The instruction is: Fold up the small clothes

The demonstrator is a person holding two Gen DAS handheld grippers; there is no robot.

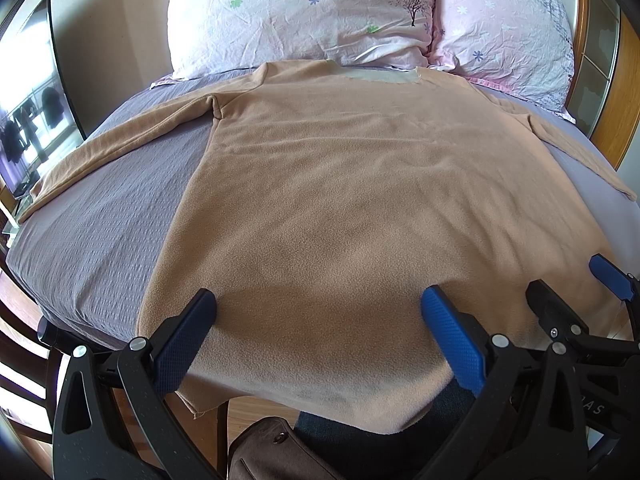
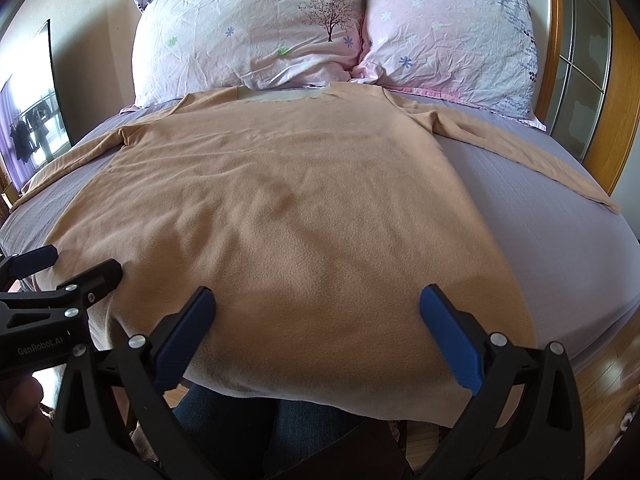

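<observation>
The bed covered in a lilac textured sheet (image 1: 100, 216) carries the whole work; two crumpled pale pink floral pillows (image 2: 256, 28) stand at its head. The tan long-sleeved fleece top (image 1: 340, 200) lies spread flat on the sheet, neckline toward the pillows, both sleeves stretched outward, hem hanging slightly over the near edge. No fold is visible in it, so the task is judged to be at its start: sleeves and body all remain to be folded. The left gripper (image 1: 318, 312) hovers over the hem, jaws wide apart and holding nothing. The right gripper (image 2: 318, 312) stands just beside it, likewise spread and empty. Neither blue pad visibly pinches the cloth.
</observation>
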